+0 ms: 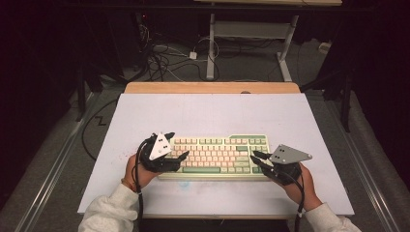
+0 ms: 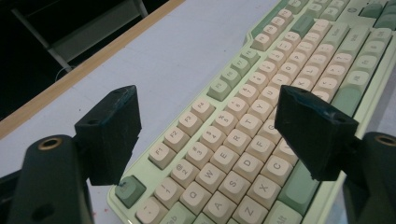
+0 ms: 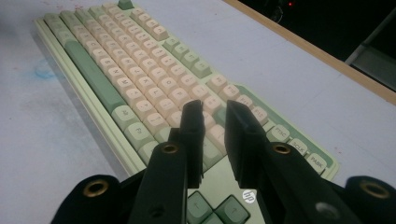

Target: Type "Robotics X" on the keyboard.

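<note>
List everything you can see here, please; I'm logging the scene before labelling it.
keyboard: one, pale green body with cream and green keys, lying flat at the near middle of the table
table: one, white top with a wooden far edge, under the keyboard
cables: several, dark and white, on the floor beyond the table
second table's frame: one, light grey legs, behind the table
left gripper: one, black with a grey plate, over the keyboard's left end, jaws wide apart
right gripper: one, black with a grey plate, over the keyboard's right end, jaws with a narrow gap
hands: two, light sleeves, at the near edge
</note>
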`<control>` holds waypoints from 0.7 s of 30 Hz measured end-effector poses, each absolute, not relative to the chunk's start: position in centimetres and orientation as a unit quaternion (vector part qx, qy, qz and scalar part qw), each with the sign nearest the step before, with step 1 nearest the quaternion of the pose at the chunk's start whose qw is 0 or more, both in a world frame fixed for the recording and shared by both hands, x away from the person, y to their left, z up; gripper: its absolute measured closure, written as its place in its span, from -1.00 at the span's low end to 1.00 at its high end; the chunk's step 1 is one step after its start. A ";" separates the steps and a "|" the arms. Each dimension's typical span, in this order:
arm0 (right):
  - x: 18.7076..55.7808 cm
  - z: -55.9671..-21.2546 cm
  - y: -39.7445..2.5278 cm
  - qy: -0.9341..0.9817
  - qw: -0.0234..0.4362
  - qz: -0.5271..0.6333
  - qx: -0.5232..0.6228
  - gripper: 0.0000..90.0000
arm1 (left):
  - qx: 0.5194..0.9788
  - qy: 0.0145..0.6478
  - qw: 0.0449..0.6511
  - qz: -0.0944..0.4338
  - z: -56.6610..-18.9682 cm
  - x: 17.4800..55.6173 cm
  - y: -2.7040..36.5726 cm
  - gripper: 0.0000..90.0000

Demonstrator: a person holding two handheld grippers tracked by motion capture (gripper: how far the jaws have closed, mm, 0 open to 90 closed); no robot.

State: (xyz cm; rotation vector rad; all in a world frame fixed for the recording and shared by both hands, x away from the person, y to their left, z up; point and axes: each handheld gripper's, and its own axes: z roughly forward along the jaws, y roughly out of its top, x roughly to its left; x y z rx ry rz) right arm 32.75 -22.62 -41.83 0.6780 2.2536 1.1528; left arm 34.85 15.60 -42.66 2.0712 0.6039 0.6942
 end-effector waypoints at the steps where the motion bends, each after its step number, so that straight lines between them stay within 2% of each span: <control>1: 32.8 -41.8 -22.6 0.831 0.259 0.425 0.250 0.65 | 0.827 0.243 0.425 0.275 -42.7 34.7 15.7 -0.54; 2: 32.7 -41.8 -22.6 0.831 0.256 0.428 0.247 0.55 | 0.827 0.244 0.424 0.277 -42.8 34.6 15.8 -0.61; 3: 32.7 -41.7 -22.6 0.832 0.256 0.428 0.244 0.52 | 0.826 0.243 0.425 0.280 -42.8 34.5 15.9 -0.61; 5: 32.7 -41.7 -22.6 0.829 0.258 0.430 0.248 0.30 | 0.822 0.242 0.429 0.286 -43.0 34.2 16.1 -0.62; 6: 32.7 -41.7 -22.6 0.829 0.258 0.430 0.248 0.30 | 0.822 0.243 0.428 0.287 -43.1 34.1 16.2 -0.62; 9: 32.7 -41.8 -22.6 0.825 0.264 0.431 0.253 -0.05 | 0.818 0.246 0.432 0.288 -43.3 33.8 16.7 -0.65; 10: 32.7 -41.8 -22.6 0.825 0.264 0.431 0.253 -0.05 | 0.817 0.249 0.433 0.288 -43.3 33.7 16.8 -0.65; 14: 32.8 -41.8 -22.6 0.818 0.272 0.435 0.260 -0.33 | 0.815 0.252 0.432 0.291 -43.5 33.1 17.4 -0.65; 21: 33.0 -42.0 -22.5 0.809 0.284 0.437 0.271 -0.52 | 0.812 0.261 0.427 0.301 -43.8 32.3 18.5 -0.65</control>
